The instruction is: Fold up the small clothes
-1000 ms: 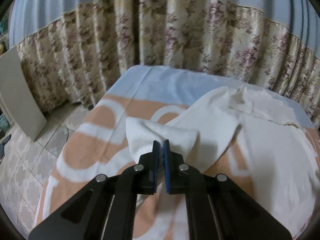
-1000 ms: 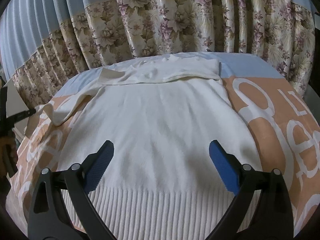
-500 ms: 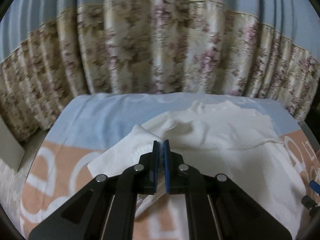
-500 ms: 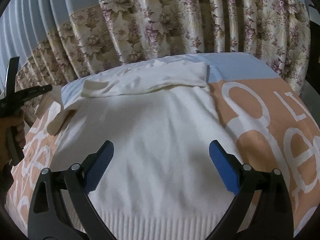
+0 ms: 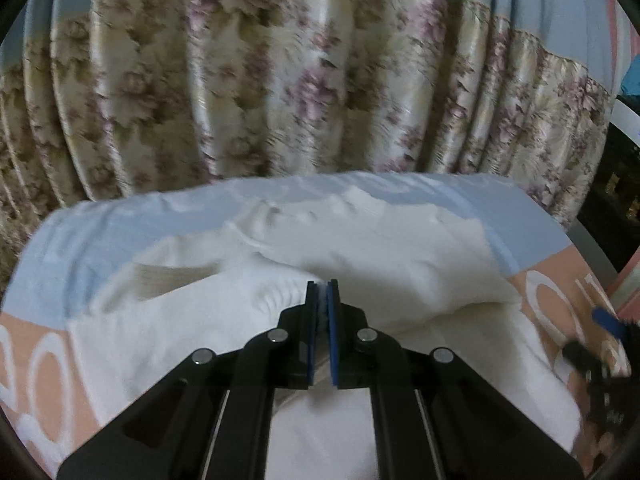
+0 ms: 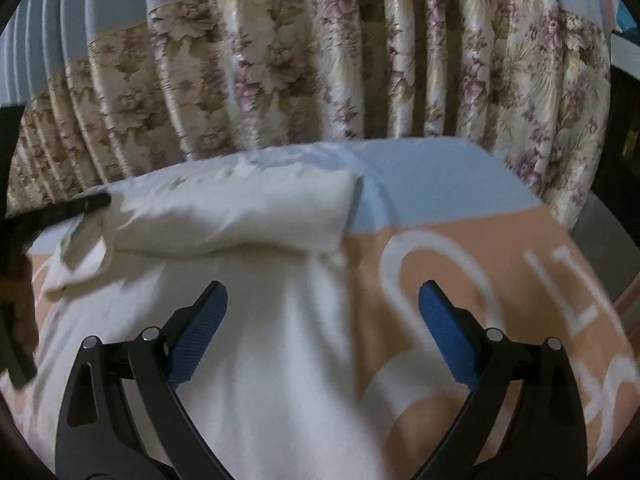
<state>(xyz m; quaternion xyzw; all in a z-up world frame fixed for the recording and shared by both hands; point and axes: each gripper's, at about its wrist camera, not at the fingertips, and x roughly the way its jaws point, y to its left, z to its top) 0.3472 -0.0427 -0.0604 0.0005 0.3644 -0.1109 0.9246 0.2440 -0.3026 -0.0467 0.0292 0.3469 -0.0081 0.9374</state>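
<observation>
Since a second ago I am carrying the sleeve [image 5: 280, 300], clamped in my left hand-held gripper [image 5: 322, 292], across the white sweater [image 6: 260, 360] lying ahead; my right hand-held gripper [image 6: 323, 308] is hovering open above its edge.

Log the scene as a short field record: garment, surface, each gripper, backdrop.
garment: cream knit sweater, lying spread, one sleeve folded across its top
surface: peach blanket with white lettering, blue band at the far end
left gripper: shut on the sleeve cuff, over the sweater
right gripper: open, holding nothing, above the sweater's right edge
backdrop: floral curtain
</observation>
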